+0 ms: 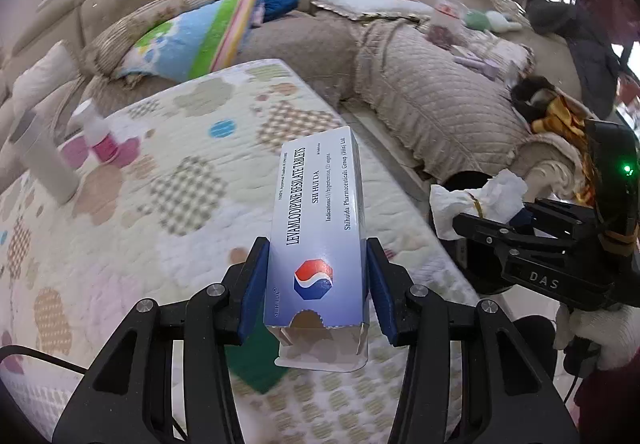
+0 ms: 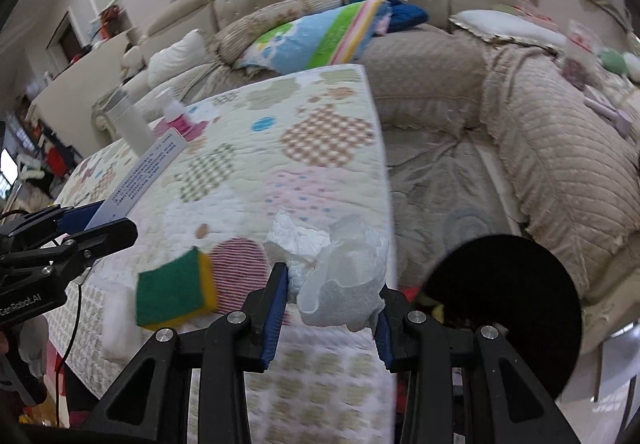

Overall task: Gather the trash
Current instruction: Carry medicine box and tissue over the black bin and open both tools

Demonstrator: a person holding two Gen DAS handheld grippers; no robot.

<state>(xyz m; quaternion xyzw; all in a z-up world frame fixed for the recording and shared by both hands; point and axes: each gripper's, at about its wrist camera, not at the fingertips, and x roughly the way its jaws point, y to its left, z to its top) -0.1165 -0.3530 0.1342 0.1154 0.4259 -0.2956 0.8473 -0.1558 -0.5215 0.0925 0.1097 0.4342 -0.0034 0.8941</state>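
Our left tongs (image 1: 317, 286) are squeezed onto a blue and white medicine box (image 1: 318, 240), with a blue pad pressed on each long side, so the jaws stand only as wide as the box. The box says tablets on it, and its flap end hangs open near us. It is up in the air over the quilted table cover (image 1: 168, 204) with its patchwork spots. Our right tongs (image 2: 334, 308) are squeezed onto a crumpled white tissue (image 2: 332, 264), and the jaws are partly closed around that soft wad. The tissue is also up in the air, just past the right edge of the table cover. Below it, on the floor beside the table, we see the round black trash bin (image 2: 508, 308), with a few colored bits showing at its rim. From the left camera, the tissue sits right in front of the bin's dark mouth. A green and yellow sponge (image 2: 176, 290) lies on the cover near the front edge. Over at the far left corner stand a tall white bottle (image 1: 44, 160) and a small bottle with a pink label (image 1: 100, 136). Behind the table is a big beige sofa (image 1: 432, 100) with a bright striped pillow (image 1: 196, 40) on it.
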